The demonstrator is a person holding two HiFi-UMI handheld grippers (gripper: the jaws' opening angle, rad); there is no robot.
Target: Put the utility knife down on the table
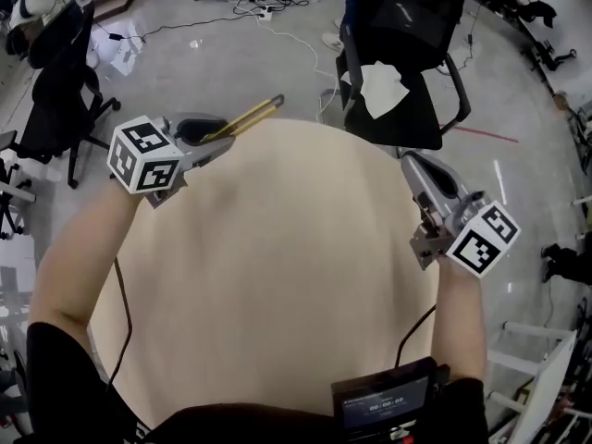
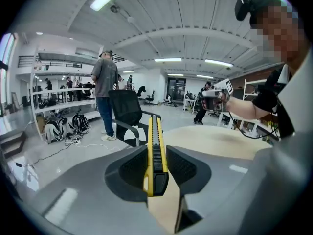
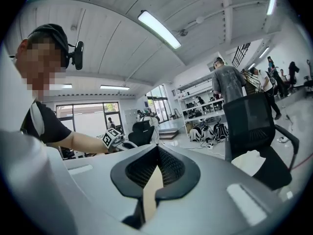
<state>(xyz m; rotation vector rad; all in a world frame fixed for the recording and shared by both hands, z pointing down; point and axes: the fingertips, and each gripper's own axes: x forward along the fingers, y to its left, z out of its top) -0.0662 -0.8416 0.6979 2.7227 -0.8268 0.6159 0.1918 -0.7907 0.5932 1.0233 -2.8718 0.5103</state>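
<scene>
Here the left gripper (image 2: pixel 156 153) pinches the yellow utility knife (image 2: pixel 154 129) between narrow-set jaws; the right gripper (image 3: pixel 157 153) has its jaws pressed together, empty. Digits on the small screen (image 1: pixel 384 405) are unreadable.

Left gripper (image 1: pixel 218 137) at the far-left edge of the table (image 1: pixel 277 276), utility knife (image 1: pixel 250 117) between its jaws jutting beyond, right gripper (image 1: pixel 413 162) at the right edge, chair (image 1: pixel 398 54) behind.
</scene>
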